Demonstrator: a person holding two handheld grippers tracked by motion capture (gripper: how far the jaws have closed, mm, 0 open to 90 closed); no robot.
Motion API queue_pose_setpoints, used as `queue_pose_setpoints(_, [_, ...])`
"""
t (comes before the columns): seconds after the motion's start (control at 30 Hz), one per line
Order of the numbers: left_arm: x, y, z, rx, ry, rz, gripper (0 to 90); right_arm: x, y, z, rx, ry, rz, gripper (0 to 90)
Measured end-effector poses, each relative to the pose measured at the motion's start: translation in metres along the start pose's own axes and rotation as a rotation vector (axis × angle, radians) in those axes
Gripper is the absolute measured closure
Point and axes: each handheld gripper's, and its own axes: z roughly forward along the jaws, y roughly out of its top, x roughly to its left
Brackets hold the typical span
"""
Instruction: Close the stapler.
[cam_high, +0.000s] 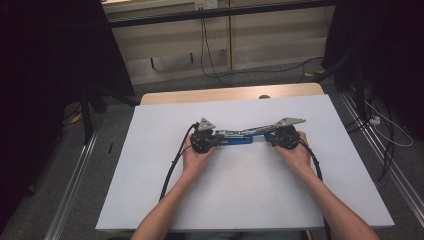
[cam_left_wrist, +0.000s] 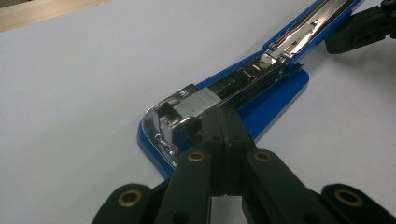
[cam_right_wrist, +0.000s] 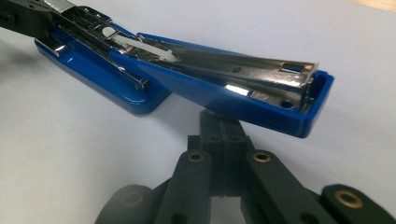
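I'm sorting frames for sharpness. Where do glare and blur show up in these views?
High view: dim, dark edges, evenly lit table. Left gripper view: glare on the stapler metal, near claw links soft. Right gripper view: bright glints on the magazine, claw blurred.

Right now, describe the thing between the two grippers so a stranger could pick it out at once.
Start at the white table and go to its middle, where two hands meet. Between the left gripper and the right gripper lies a stapler. It is bright blue and swung wide open, its shiny metal staple channel showing; everything near it is black or grey.
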Motion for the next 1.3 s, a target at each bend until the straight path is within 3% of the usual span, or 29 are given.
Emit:
queue_pose_setpoints(0.3, [0.0, 0.0, 0.0, 0.012, -0.003, 0.006, 90.0, 0.0, 0.001, 0.0, -0.014, 0.005, 0.011, 90.0])
queue_pose_setpoints(0.33, [-0.001, -0.001, 0.0, -0.002, -0.011, -0.013, 90.0, 0.0, 0.001, 0.0, -0.016, 0.005, 0.009, 90.0])
queue_pose_setpoints(0.53, [-0.002, -0.001, 0.001, -0.012, -0.01, -0.01, 90.0, 0.002, 0.001, -0.001, -0.03, 0.015, 0.005, 90.0])
queue_pose_setpoints(0.73, [-0.003, -0.003, -0.001, -0.016, -0.002, -0.003, 90.0, 0.002, 0.004, -0.005, -0.062, 0.024, 0.004, 90.0])
queue_pose_setpoints(0.9, [-0.006, -0.003, -0.002, -0.011, -0.023, -0.008, 87.6, 0.001, 0.004, -0.009, -0.09, 0.029, 0.02, 90.0])
queue_pose_setpoints(0.93, [-0.007, -0.003, -0.003, -0.009, -0.024, 0.004, 87.1, 0.0, 0.004, -0.01, -0.096, 0.029, 0.025, 88.0])
queue_pose_setpoints(1.07, [-0.009, -0.002, -0.006, -0.023, -0.046, -0.012, 84.8, -0.001, 0.004, -0.012, -0.108, 0.035, 0.04, 83.4])
queue_pose_setpoints(1.23, [-0.009, -0.003, -0.016, -0.017, -0.032, -0.005, 77.4, 0.0, 0.004, -0.015, -0.122, 0.04, 0.04, 76.7])
queue_pose_setpoints(1.3, [-0.006, -0.004, -0.02, -0.025, -0.03, -0.019, 76.1, 0.002, 0.003, -0.015, -0.127, 0.041, 0.029, 69.2])
